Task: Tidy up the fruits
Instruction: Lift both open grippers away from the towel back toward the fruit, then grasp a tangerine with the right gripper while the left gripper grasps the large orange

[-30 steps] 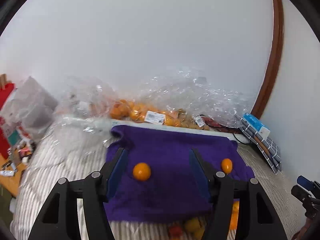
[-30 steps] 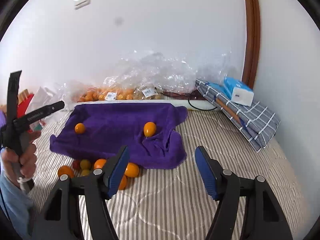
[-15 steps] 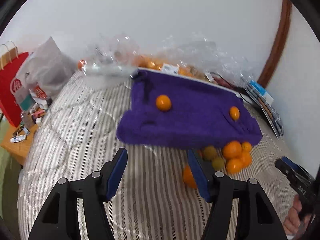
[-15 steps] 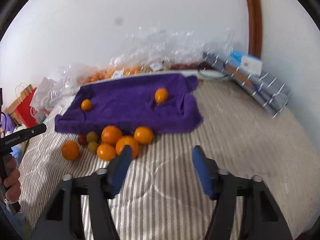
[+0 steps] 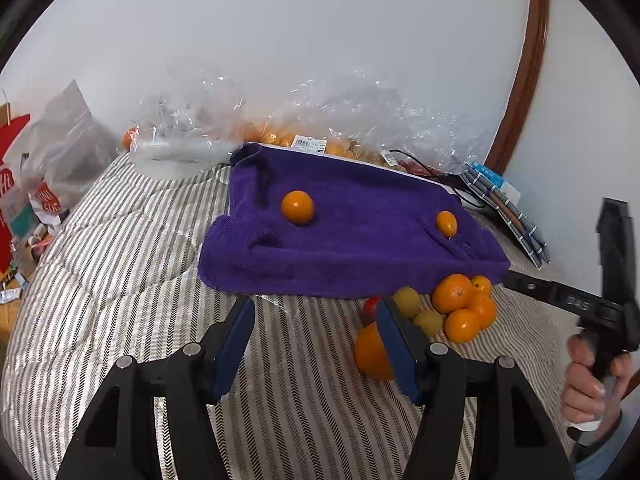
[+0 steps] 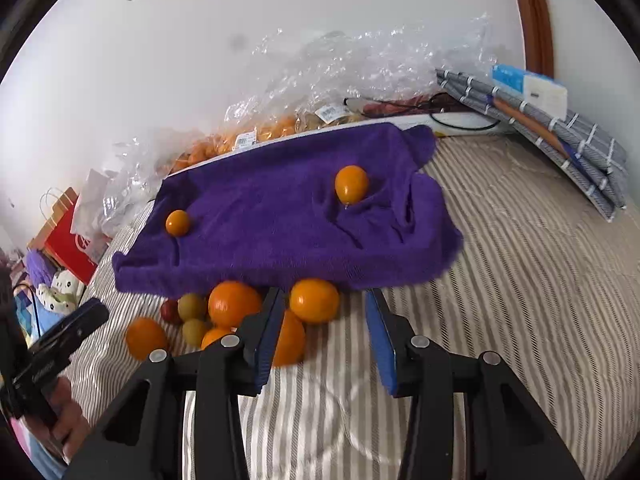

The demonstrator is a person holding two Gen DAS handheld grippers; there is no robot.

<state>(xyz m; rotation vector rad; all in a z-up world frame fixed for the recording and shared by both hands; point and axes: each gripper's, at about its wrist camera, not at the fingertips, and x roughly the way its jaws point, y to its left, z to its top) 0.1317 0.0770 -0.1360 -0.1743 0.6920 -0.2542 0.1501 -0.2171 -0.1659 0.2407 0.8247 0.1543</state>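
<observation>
Now both tongs, left (image 5: 316, 334) and right (image 6: 326, 330), have dropped toward the fruit pile (image 6: 236, 312) at six o'clock of the purple towel (image 6: 280, 216), jaws apart and empty; picking can begin.

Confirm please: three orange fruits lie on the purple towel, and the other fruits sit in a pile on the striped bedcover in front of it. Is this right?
Not quite: only two orange fruits lie on the purple towel, one near its left side and one toward its right, as the right wrist view shows. The other fruits do sit in a pile on the striped bedcover in front of it.
</observation>
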